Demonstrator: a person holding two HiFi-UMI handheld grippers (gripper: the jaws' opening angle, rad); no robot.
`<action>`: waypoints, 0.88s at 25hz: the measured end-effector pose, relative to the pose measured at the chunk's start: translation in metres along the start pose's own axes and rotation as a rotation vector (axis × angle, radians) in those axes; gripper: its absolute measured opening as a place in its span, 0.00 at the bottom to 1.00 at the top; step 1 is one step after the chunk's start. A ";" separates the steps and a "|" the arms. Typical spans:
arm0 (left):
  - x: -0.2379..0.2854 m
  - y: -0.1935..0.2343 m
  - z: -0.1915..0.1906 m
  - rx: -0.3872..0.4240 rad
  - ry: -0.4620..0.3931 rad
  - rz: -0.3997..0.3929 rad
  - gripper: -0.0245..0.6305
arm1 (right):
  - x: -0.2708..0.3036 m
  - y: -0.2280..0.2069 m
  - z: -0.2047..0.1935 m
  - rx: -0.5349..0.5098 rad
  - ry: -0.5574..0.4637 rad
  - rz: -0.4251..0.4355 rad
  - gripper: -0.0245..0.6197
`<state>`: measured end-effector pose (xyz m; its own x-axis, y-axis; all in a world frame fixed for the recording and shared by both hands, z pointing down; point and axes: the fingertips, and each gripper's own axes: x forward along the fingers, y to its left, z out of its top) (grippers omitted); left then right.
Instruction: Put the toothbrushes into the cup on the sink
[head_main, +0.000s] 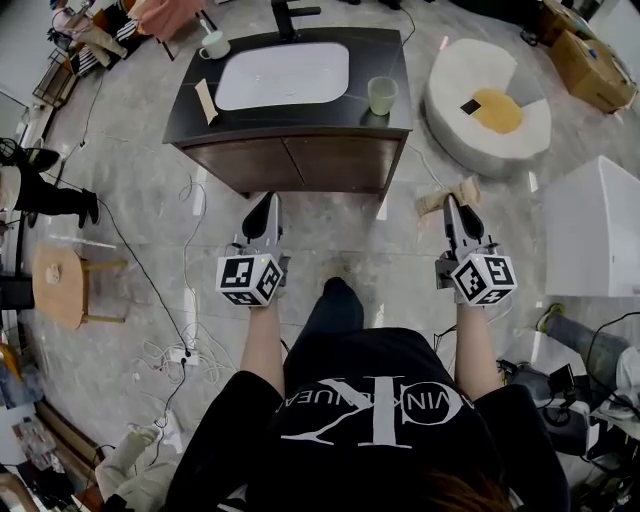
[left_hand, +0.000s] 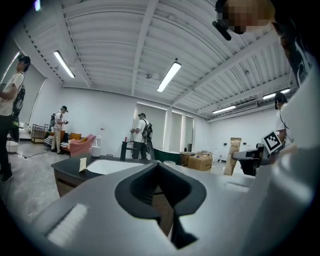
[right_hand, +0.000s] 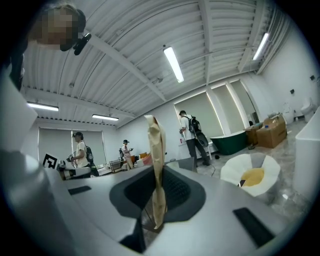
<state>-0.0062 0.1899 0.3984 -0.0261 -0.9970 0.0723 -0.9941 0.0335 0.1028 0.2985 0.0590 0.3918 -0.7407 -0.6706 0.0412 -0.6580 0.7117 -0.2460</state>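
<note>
Toothbrush pack (right_hand: 155, 150), crosswise, in right tongs (head_main: 452, 212)

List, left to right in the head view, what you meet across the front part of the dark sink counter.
tan packet → white basin → green cup
</note>
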 end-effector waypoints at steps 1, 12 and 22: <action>0.011 0.003 0.002 0.004 0.003 -0.013 0.06 | 0.009 -0.002 0.002 0.002 -0.004 -0.007 0.11; 0.116 0.051 0.008 -0.011 0.035 -0.101 0.06 | 0.096 -0.021 0.012 0.027 -0.007 -0.078 0.11; 0.185 0.081 0.009 -0.001 0.044 -0.191 0.06 | 0.156 -0.028 0.034 0.034 -0.081 -0.115 0.11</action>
<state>-0.0929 0.0078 0.4108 0.1672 -0.9813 0.0952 -0.9805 -0.1555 0.1198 0.2058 -0.0724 0.3717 -0.6465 -0.7629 -0.0071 -0.7319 0.6227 -0.2766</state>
